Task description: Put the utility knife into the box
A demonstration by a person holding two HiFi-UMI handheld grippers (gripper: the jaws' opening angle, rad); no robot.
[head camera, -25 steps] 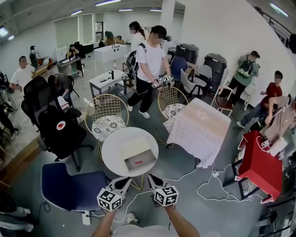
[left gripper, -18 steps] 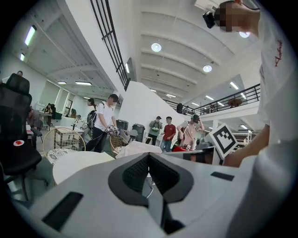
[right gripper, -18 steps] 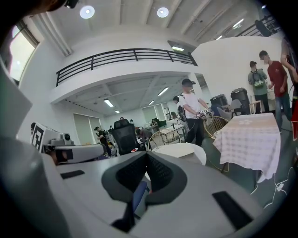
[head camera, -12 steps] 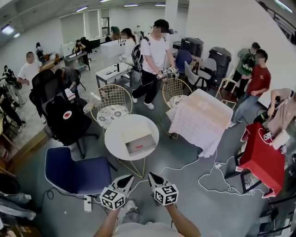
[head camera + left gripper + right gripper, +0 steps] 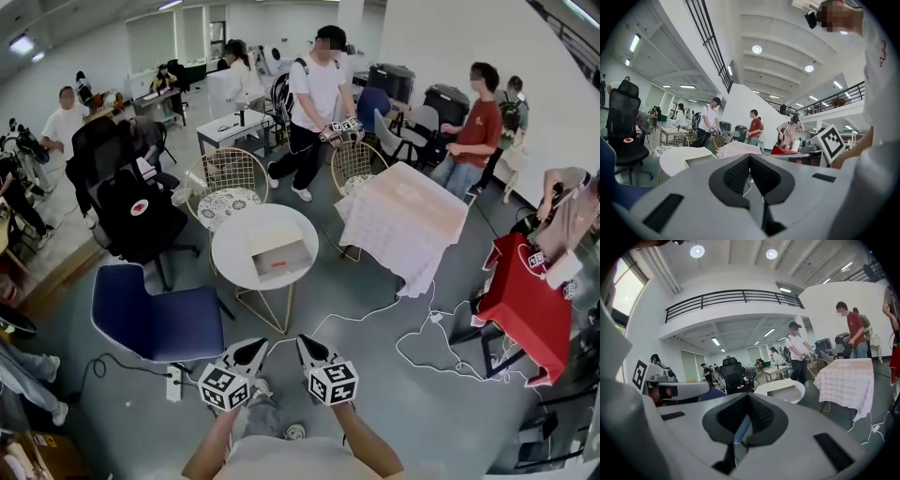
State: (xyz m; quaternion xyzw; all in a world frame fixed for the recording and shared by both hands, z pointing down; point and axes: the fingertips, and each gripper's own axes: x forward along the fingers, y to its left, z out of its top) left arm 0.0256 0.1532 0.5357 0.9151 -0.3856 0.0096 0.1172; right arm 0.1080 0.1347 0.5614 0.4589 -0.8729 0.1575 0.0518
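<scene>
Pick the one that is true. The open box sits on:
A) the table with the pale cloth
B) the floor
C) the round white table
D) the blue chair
C: in the head view the box stands on the round white table, to the right of the blue chair and to the left of the cloth-covered table.

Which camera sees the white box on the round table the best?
The head view. It looks down into the open box on the round table, so its inside shows, with something small and red in it. Both gripper views look level and catch only its outer side, far off beyond their jaws.
</scene>
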